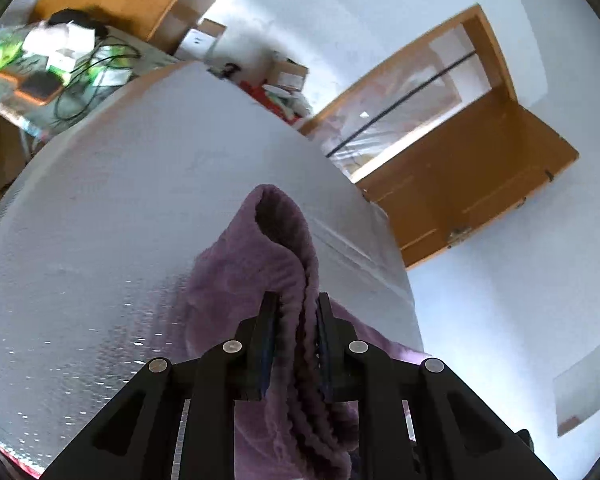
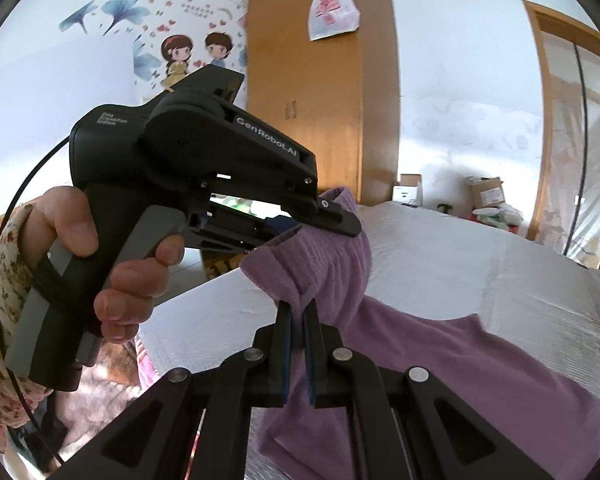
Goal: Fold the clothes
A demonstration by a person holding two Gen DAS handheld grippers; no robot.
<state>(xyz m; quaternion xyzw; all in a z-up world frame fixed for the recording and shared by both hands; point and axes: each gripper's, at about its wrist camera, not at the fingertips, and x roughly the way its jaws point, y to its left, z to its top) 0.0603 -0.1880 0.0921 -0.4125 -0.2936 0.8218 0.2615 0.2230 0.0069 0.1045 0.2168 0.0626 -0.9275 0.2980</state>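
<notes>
Left gripper, jaws closed on a thick bunched fold of the purple garment; right gripper, jaws nearly together, pinching a thinner gathered edge of the same cloth just below the left tool's fingertips. The garment is lifted at both pinched points, a humped ridge rising ahead of the left gripper, while its remainder trails down and lies spread on the silvery quilted bed cover. A hand with a floral sleeve grips the left tool's handle; wooden wardrobe stands behind.
</notes>
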